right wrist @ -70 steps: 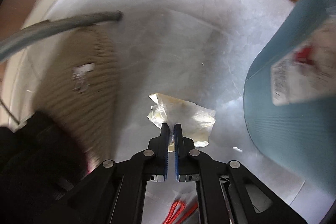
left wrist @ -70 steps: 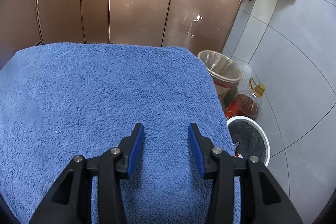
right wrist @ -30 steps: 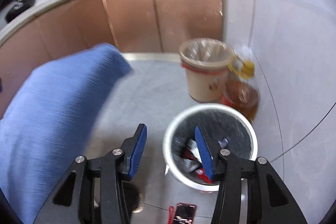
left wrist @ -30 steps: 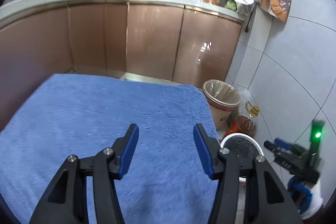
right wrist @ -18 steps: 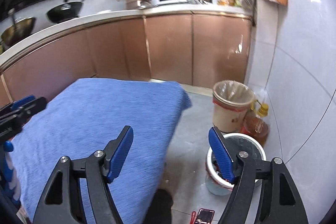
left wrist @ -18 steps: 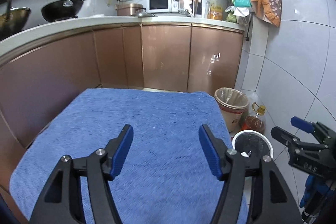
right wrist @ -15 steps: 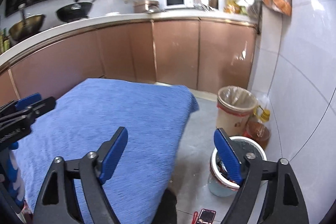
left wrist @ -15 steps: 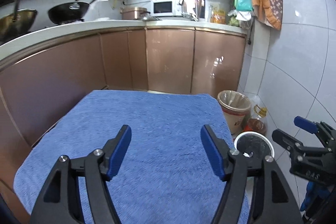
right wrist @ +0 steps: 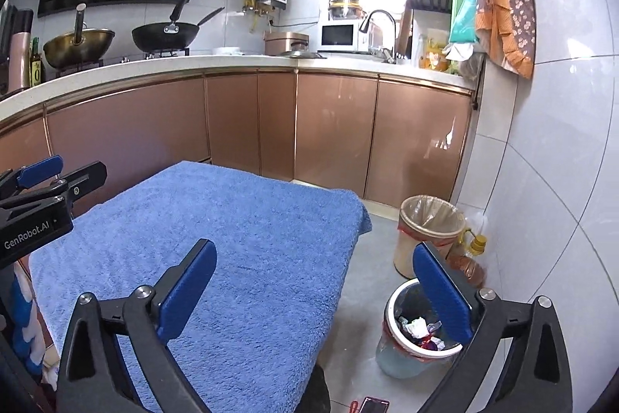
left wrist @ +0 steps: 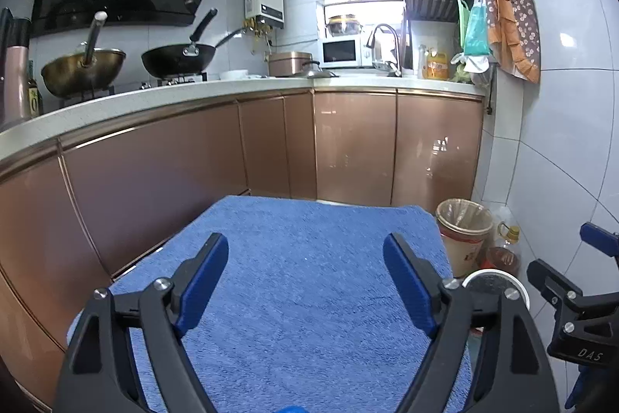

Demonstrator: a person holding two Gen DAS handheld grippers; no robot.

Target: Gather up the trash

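Both grippers are hovering over the blue towel covering the tabletop, pointing slightly down toward the kitchen cabinets. Left gripper: jaws are opening, wide apart, nothing between them, only towel showing ahead. Right gripper: jaws are also opening, wide apart and empty; its right jaw is overlapping the white bin in view but not touching it. That bin is sitting on the floor below and right of the right jaws, just off the towel's edge, and crumpled trash is already lying inside. A second, liner-fitted bin is standing beyond it, with an oil bottle tucked between the bins and the wall. No loose trash is showing on the towel ahead of either pair of jaws, so my read is the collecting is done or nearly so, and the step in hand is a reset and a scan for leftovers. To do it well: be keeping both jaws wide and clear of the towel pile so nothing snags, be sweeping the view along the towel edges and the floor strip beside the white bin, where a phone-like item is lying near the bottom edge, not trash by the look of it. If a scrap turns up, be approaching from above, pinching it centrally, and releasing only once the jaws are squarely over the bin opening.
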